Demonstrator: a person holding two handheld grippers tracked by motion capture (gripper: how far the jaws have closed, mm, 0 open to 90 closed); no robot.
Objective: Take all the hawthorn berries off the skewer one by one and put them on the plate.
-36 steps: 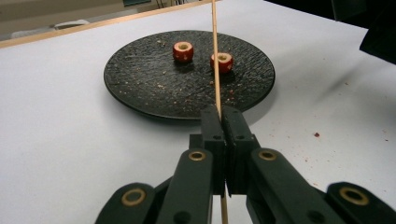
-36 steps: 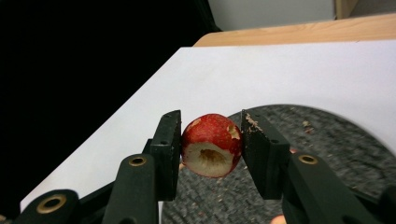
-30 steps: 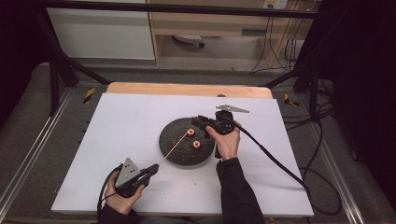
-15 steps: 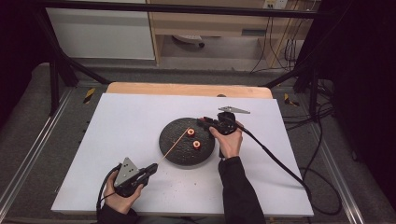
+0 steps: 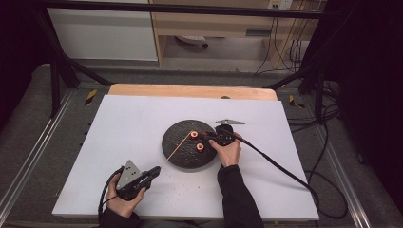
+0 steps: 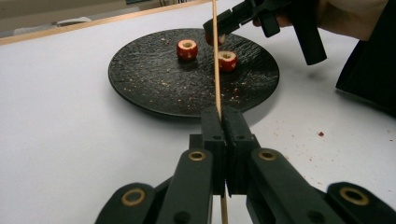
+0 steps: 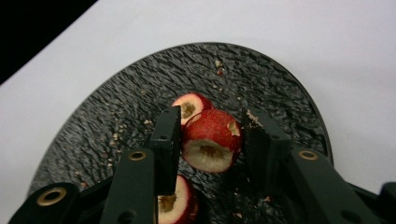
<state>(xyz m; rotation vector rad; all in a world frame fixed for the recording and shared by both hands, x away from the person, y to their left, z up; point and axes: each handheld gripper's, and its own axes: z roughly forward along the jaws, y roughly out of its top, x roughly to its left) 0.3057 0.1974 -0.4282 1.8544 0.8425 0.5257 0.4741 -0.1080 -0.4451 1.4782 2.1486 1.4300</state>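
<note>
Red fruit piece [image 7: 212, 140] — between right tool [image 7: 215, 140] jaws, gripped | left tool [image 6: 223, 135] — clamped on skewer [image 6: 215, 60]

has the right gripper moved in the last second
Yes. Against the plate, the right gripper has pulled back toward its right rim; earlier it reached further over the middle.

A black, rough-patterned plate [image 5: 183, 156] sits on the white tabletop [image 5: 128, 123]; red fruit pieces [image 7: 212, 140] show pale cores; the skewer [image 6: 215, 60] is tan.

Black sleeve [image 5: 235, 197], black fingers [image 7: 166, 140], brass screws, trailing black cable [image 5: 280, 166]
</note>
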